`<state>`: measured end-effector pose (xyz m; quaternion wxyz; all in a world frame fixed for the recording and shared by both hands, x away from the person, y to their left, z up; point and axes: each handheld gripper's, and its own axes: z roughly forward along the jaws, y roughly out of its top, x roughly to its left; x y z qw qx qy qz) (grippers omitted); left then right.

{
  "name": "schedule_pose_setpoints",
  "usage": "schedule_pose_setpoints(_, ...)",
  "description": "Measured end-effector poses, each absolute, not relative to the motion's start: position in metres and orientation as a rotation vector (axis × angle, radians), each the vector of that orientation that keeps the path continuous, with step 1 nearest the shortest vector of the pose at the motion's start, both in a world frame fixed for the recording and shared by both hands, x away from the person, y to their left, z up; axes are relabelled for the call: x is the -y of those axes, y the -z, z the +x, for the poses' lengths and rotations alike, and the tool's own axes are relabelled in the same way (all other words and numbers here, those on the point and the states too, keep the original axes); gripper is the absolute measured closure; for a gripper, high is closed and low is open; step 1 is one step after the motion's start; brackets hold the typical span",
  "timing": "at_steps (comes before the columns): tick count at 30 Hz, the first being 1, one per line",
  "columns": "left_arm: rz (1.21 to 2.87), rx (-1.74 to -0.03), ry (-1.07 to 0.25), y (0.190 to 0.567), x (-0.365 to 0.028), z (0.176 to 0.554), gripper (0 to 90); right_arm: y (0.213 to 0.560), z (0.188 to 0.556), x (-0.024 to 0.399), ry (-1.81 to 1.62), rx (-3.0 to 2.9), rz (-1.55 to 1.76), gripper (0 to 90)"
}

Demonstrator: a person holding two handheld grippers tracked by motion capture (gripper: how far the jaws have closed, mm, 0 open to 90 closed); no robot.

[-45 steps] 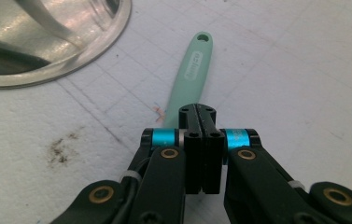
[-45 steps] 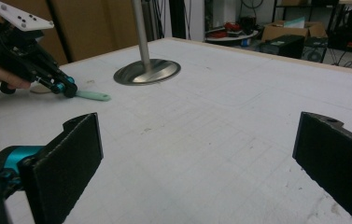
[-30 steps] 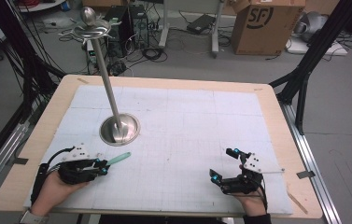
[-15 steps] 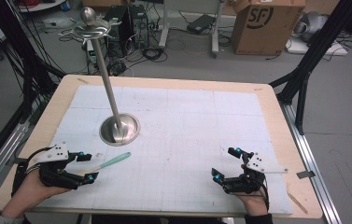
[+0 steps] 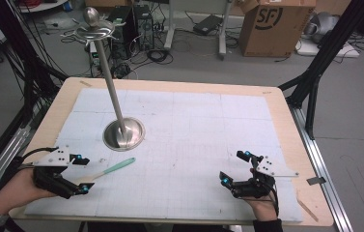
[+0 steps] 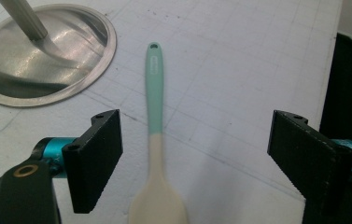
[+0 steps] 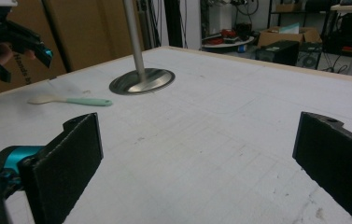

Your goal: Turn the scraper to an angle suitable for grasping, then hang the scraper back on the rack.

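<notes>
Spatula (image 6: 155, 154) with a mint handle and cream blade lies flat on the counter (image 5: 286, 121), loose between the wide-spread jaws of the left tool (image 5: 82, 173), which have just been opening; neither pad touches it. Its blade end points toward that tool, its handle toward the round steel base of the pole stand (image 5: 124, 134) just beyond. Right tool (image 5: 231, 167) sits well apart near the counter's other front corner, jaws wide, holding nothing.

Left claw (image 5: 82, 173) open, spatula (image 5: 113, 169) lying just beside
</notes>
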<state>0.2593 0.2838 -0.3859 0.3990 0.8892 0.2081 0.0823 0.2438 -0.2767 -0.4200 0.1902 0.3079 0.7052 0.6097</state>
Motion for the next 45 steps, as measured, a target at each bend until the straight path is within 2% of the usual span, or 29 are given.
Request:
schedule_pose_setpoints(7,2.313,-0.585,-0.137,0.39,-0.274,0.276,21.6,0.419,0.244,0.276,-1.718,-1.989,0.864,0.4)
schedule_pose_setpoints(14,2.406,-0.637,0.032,0.398,-0.27,0.293,23.4,0.418,0.245,0.277,-1.728,-1.978,0.864,0.4)
schedule_pose_setpoints(22,2.572,-0.623,0.017,0.404,-0.263,0.305,26.1,0.418,0.243,0.279,-1.725,-1.974,0.867,0.4)
schedule_pose_setpoints(30,2.643,-0.65,0.062,0.413,-0.258,0.314,38.6,0.417,0.238,0.282,-1.722,-1.971,0.866,0.5)
schedule_pose_setpoints(32,2.657,-0.643,0.054,0.412,-0.256,0.315,39.7,0.417,0.239,0.283,-1.72,-1.966,0.865,0.5)
schedule_pose_setpoints(33,2.67,-0.639,0.054,0.411,-0.254,0.315,44.3,0.418,0.239,0.283,-1.719,-1.969,0.868,0.5)
schedule_pose_setpoints(37,2.742,-0.599,0.02,0.41,-0.242,0.315,49.6,0.418,0.239,0.283,-1.718,-1.973,0.865,0.5)
schedule_pose_setpoints(42,2.82,-0.588,-0.023,0.408,-0.234,0.318,61.6,0.418,0.238,0.281,-1.72,-1.979,0.86,0.5)
schedule_pose_setpoints(45,2.86,-0.586,-0.041,0.407,-0.228,0.318,63.2,0.418,0.238,0.282,-1.718,-1.979,0.857,0.5)
